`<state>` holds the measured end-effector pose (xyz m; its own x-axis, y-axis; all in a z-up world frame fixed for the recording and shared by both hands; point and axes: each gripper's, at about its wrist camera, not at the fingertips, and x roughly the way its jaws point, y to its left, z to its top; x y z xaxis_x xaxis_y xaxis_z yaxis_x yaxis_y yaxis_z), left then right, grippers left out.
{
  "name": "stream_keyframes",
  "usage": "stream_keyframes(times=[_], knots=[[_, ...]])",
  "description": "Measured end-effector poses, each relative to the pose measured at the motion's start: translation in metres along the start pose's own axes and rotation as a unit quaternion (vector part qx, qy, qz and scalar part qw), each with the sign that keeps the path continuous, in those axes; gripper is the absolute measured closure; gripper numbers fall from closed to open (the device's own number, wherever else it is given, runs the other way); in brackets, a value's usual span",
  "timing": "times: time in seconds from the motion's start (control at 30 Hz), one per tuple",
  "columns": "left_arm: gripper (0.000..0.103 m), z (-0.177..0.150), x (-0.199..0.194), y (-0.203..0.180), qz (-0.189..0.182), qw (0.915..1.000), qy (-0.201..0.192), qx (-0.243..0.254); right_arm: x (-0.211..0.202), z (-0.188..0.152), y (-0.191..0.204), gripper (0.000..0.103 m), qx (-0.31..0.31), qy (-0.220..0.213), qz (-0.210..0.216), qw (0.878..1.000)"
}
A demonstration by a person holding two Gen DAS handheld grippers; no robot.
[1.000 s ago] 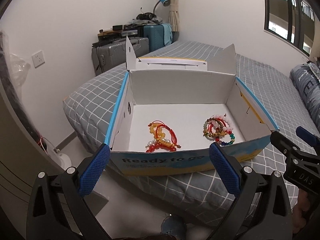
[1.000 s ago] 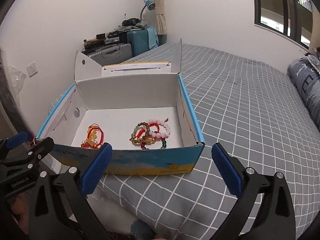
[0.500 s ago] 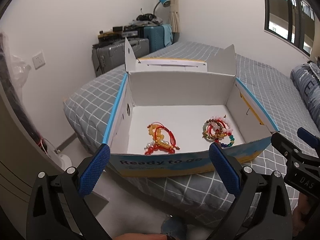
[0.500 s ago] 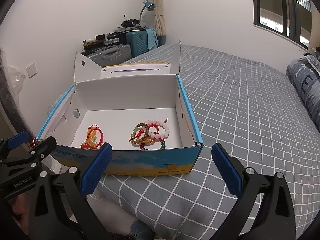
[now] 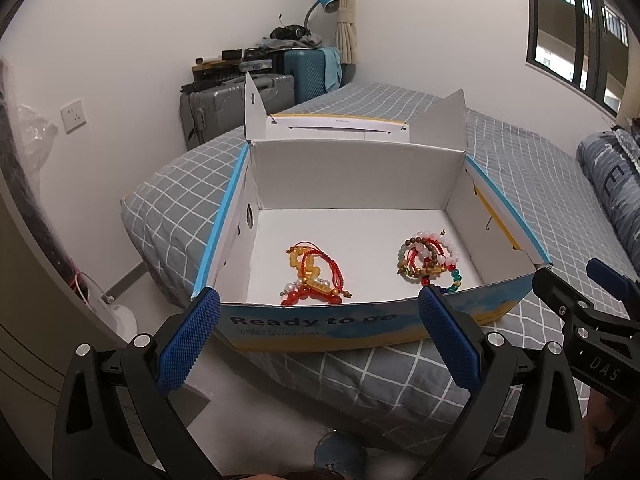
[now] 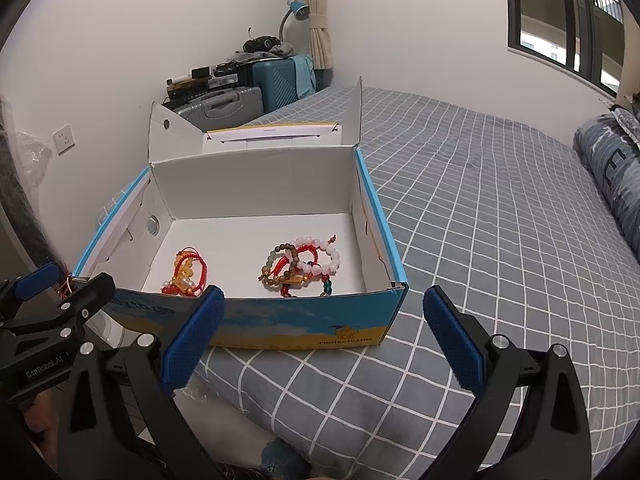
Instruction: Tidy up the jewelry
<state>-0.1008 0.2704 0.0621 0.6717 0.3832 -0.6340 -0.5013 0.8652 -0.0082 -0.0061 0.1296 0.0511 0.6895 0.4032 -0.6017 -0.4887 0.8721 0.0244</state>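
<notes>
Here, two clusters of beaded bracelets lie on the white floor of an open cardboard box (image 5: 448, 176), both toward its near wall and well apart from each other. The left cluster (image 5: 314, 276), red cord with yellow, red and pearly beads, runs lengthwise from the near wall toward the back of the box; the right cluster (image 5: 430, 258), loops of brown, pink-white, green and red beads, is roughly round with no clear long axis. How many bracelets make up each cluster cannot be told. The box sits at the corner of a bed covered in a grey checked sheet (image 6: 480, 216), its lid folded back behind it with two side flaps standing up. The left gripper (image 5: 320, 340) hangs just short of the near wall, fingers spread wide and holding nothing; the right gripper (image 6: 324, 342) hangs by the near right corner, equally wide apart and empty. The left wrist view shows "Ready to go" printed on the near wall; the right wrist view shows only part of it, plus a small logo. Two suitcases (image 6: 276, 80) stand against the far wall under a blue lamp (image 6: 298, 8).
</notes>
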Motion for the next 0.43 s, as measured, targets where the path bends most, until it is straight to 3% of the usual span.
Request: stream_keyframes(times=[0.43], knots=[[0.006,-0.0025,-0.0004,-0.0024,-0.015,0.9999,0.004,0.001,0.0006,-0.0006,0.0000,0.008,0.001,0.001,0.000,1.000]])
